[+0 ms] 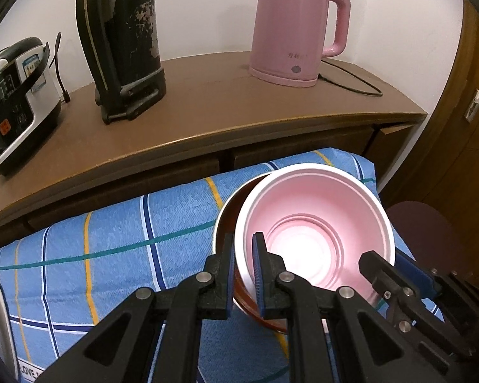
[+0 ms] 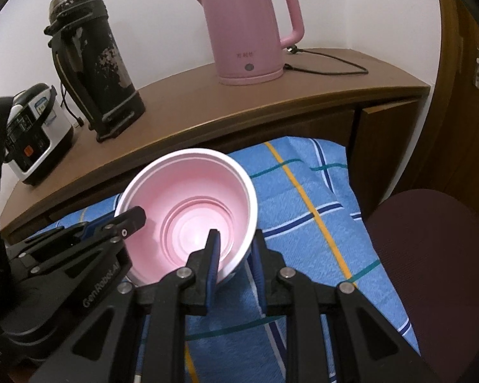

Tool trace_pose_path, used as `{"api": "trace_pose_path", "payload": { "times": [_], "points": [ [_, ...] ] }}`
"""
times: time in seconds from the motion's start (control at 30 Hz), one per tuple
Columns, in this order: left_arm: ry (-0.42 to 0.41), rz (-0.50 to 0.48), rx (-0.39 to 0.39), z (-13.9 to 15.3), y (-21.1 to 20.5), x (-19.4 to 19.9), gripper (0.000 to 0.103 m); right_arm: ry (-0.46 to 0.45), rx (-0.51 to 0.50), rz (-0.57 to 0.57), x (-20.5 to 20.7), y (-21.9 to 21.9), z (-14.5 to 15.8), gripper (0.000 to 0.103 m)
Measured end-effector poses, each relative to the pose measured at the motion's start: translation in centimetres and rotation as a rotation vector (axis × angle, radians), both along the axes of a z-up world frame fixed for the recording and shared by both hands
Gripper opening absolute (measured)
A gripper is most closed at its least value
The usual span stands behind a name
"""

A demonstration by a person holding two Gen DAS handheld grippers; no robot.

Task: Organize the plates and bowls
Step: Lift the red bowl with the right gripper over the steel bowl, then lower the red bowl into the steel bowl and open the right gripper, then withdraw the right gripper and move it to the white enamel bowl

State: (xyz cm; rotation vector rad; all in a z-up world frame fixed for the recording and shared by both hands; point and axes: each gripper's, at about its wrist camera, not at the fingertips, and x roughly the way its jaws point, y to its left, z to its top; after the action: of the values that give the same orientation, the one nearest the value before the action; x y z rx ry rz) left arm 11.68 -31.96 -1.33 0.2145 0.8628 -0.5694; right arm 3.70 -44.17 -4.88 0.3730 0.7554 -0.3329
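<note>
**Pink bowl, held at two rim points over brown bowl**

Blue checked cloth (image 1: 111,223) covers the work surface, with a wooden counter (image 1: 207,111) behind it — landmark for all entries is the pink bowl (image 1: 313,223).

- Pink bowl: upright, slightly tilted, sitting in or just over the brown bowl. Whether it is fully seated cannot be told.
- Brown bowl (image 1: 231,204): directly beneath the pink bowl, its rim showing on the pink bowl's left side; on the cloth. Judged the nesting target — stacking like with like fits the task.
- Left gripper (image 1: 243,274): at the pink bowl's near-left rim. Fingers nearly closed, one pad inside the wall and one outside, pinching the thin rim.
- Right gripper (image 2: 234,255): at the pink bowl's near-right rim. Fingers likewise almost closed on the wall, one each side.
- Two-point hold: judged to keep a light, flexible bowl level while it is set into the other.
- Pink kettle (image 1: 290,28): behind the pink bowl, on the counter.
- Black flask (image 1: 124,41), rice cooker (image 1: 12,105): behind and left of the pink bowl.
- Dark stool (image 2: 431,255): right of the pink bowl.
</note>
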Motion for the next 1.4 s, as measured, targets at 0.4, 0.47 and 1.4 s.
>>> {"api": "trace_pose_path", "payload": {
  "times": [0.4,0.47,1.4],
  "points": [
    [-0.014,-0.002,-0.014,0.2,0.4,0.0,0.012,-0.014,0.057,-0.003,-0.4,-0.8,-1.0,0.052],
    [-0.02,-0.005,-0.014,0.4,0.6,-0.2,0.013,-0.035,0.063,-0.005,-0.8,-0.9,-0.8,0.057],
    [-0.224,0.101,-0.029,3.7,5.7,-4.2,0.074,-0.146,0.066,-0.051,-5.3,0.0,1.1,0.067]
  ]
}}
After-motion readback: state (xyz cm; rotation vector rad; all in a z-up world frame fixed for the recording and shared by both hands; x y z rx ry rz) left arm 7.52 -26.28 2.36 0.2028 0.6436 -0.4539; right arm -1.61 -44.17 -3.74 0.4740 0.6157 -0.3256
